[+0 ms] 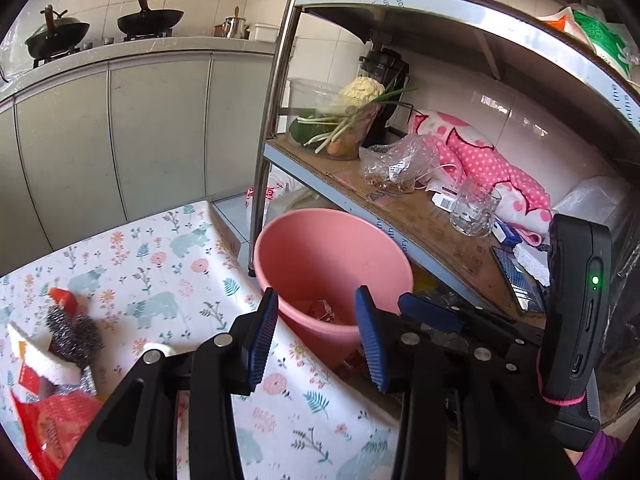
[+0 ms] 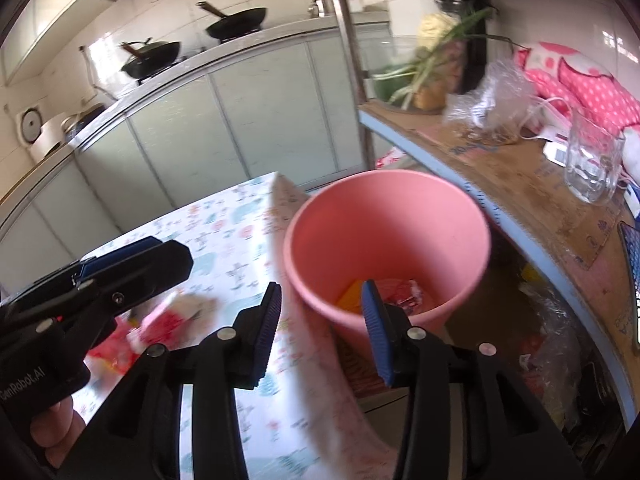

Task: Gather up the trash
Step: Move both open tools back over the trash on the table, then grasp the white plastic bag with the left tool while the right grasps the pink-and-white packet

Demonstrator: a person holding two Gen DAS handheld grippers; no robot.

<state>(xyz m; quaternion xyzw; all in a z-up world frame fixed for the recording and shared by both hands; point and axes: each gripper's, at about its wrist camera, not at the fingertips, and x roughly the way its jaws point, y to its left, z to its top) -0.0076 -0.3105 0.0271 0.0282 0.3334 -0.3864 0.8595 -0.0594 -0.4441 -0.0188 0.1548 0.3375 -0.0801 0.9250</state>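
Both the left hand-held gripper (image 1: pixel 316 336) and the right hand-held gripper (image 2: pixel 322 330) stand apart with nothing between their pads. Red wrappers (image 1: pixel 48 424) lie on the floral surface (image 1: pixel 160 272); beyond its edge, the pink bucket (image 2: pixel 388 216) holds trash (image 2: pixel 400 294).

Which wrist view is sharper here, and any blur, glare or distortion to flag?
Left wrist view: sharp; the round pink plastic bucket and floral tablecloth read crisply. Right wrist view: motion-smeared, the bucket rim and red wrappers on the table soft. Both views: strong fisheye bending of the metal shelf edge, dark vignetted corners, daylight glare on the wall tiles.
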